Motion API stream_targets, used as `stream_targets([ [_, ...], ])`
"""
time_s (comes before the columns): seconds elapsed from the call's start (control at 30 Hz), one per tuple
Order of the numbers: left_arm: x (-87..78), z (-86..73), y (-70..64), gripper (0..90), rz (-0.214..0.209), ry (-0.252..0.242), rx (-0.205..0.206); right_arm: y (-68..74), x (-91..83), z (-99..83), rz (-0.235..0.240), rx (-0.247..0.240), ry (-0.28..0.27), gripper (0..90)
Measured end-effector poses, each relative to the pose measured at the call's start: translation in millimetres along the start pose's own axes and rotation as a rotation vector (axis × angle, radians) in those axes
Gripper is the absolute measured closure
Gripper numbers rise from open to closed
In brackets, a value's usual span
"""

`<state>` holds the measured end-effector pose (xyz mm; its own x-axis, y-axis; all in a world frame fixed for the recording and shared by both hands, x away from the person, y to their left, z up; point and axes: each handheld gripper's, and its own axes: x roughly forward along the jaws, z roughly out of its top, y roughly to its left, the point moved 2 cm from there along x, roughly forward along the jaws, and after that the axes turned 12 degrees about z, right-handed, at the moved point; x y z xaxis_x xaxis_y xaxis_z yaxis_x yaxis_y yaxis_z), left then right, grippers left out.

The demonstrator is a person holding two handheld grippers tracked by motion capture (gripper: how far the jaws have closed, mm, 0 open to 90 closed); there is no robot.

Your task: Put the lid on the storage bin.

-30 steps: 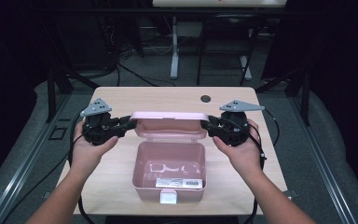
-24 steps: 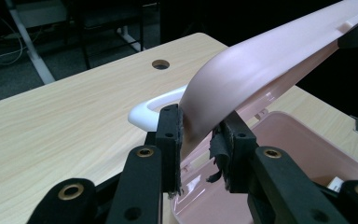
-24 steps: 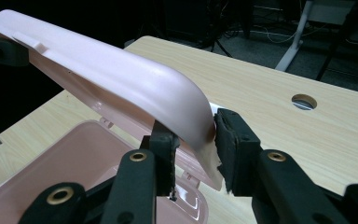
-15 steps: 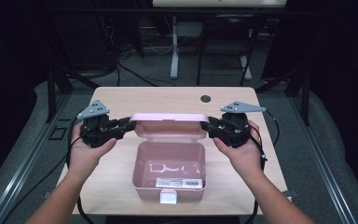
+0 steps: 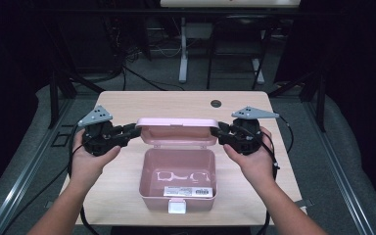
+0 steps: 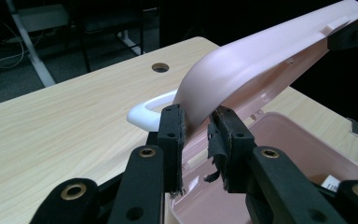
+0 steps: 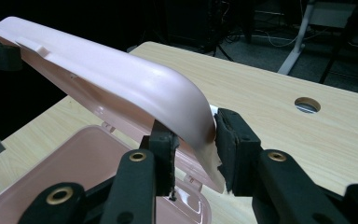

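Pink box [image 5: 177, 183] sits near-centre on the worktop [image 5: 127, 105]. Left tool [image 5: 132, 132] and right tool [image 5: 219, 131] each clamp an end of its raised lid [image 5: 176, 129]. Lid-swinging step is in hand; next move likely needs matched, level travel.

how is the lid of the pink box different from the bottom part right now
The lid is raised and tilted, pinched at each end by the left gripper and right gripper; the base rests flat on the table. The lid shows its smooth outside; the base shows its open inside. Both are pink plastic.
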<state>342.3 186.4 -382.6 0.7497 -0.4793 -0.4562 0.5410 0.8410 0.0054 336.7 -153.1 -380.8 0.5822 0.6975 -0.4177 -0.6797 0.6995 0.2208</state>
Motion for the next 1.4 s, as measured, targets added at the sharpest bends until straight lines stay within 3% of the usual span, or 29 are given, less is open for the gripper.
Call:
stream_targets([
  [0.47,-3.1,-1.8,1.6,74.6,0.000,-0.010,-0.008,-0.9,2.9,1.4,0.005,0.004,0.000,68.6],
  [1.4,-14.4,-7.9,-2.6,72.2,-0.048,0.009,-0.003,7.6,-12.2,-9.5,0.069,0.019,0.023,65.7],
])
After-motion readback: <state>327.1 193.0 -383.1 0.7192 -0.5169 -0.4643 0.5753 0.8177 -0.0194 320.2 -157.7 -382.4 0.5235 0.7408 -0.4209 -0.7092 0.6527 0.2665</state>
